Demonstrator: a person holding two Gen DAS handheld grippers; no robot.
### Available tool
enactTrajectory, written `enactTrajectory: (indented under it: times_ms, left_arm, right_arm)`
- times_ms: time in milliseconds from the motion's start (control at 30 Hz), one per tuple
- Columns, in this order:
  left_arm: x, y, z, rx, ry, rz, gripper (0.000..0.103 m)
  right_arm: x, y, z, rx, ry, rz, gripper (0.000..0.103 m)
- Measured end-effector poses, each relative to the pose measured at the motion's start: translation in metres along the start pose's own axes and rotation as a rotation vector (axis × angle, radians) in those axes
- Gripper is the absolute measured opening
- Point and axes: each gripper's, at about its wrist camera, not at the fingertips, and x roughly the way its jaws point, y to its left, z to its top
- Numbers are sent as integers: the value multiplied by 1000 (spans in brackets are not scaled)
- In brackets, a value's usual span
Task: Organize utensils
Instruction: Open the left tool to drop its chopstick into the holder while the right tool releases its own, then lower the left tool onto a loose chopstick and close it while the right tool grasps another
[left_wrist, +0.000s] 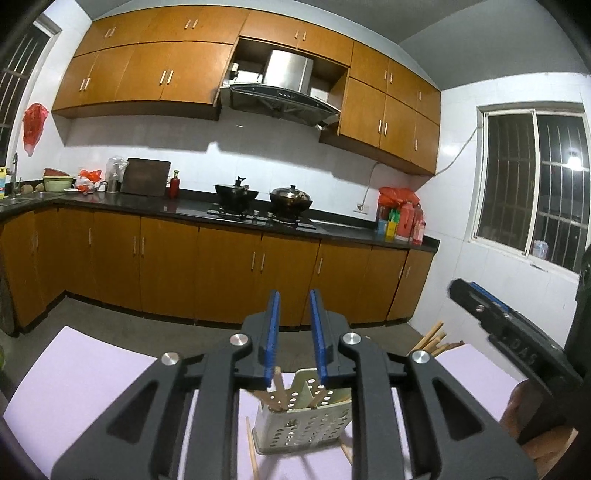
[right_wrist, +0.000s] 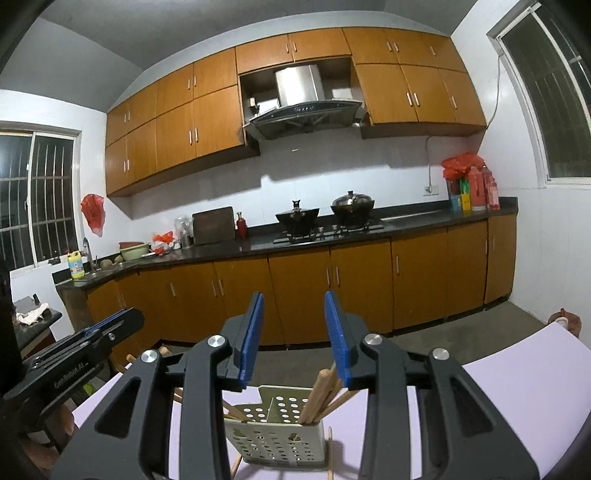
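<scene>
A pale perforated utensil holder (left_wrist: 301, 424) stands on the lilac table (left_wrist: 85, 373), with wooden chopsticks (left_wrist: 279, 391) upright in it. My left gripper (left_wrist: 294, 299) is open and empty, above and behind the holder. In the right wrist view the same holder (right_wrist: 280, 439) holds several chopsticks (right_wrist: 321, 395) in its right compartment. My right gripper (right_wrist: 294, 301) is open and empty above it. Loose chopsticks (left_wrist: 252, 450) lie on the table beside the holder. Each gripper shows in the other's view, the right one (left_wrist: 476, 295) and the left one (right_wrist: 122, 321).
More wooden sticks (left_wrist: 432, 338) poke up past the table's far right edge. A kitchen counter (left_wrist: 258, 218) with two pots on a stove (left_wrist: 258, 206) runs along the far wall. A small cup (right_wrist: 561, 321) sits beyond the table's right corner.
</scene>
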Motion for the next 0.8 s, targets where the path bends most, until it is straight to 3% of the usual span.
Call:
enactTrajectory:
  times_ms: [200, 333, 400, 533, 667, 800]
  left_arm:
    - [-41, 20, -4, -10, -7, 68, 29]
    - [-52, 44, -38, -7, 70, 164, 31]
    - [-44, 56, -67, -8, 163, 195, 31]
    - [-20, 60, -123, -9, 360, 166, 30]
    - [-2, 44, -163, 22, 473, 111, 31]
    - [10, 37, -182, 26, 539, 86, 31]
  right_arm:
    - [-28, -31, -9, 10, 49, -85, 41]
    - [-23, -60, -49, 16, 199, -154, 41]
    - [-11, -73, -80, 35, 322, -170, 41]
    - [10, -75, -146, 106, 562, -71, 36]
    - [23, -51, -187, 78, 682, -1, 31]
    - [32, -36, -207, 32, 729, -4, 30]
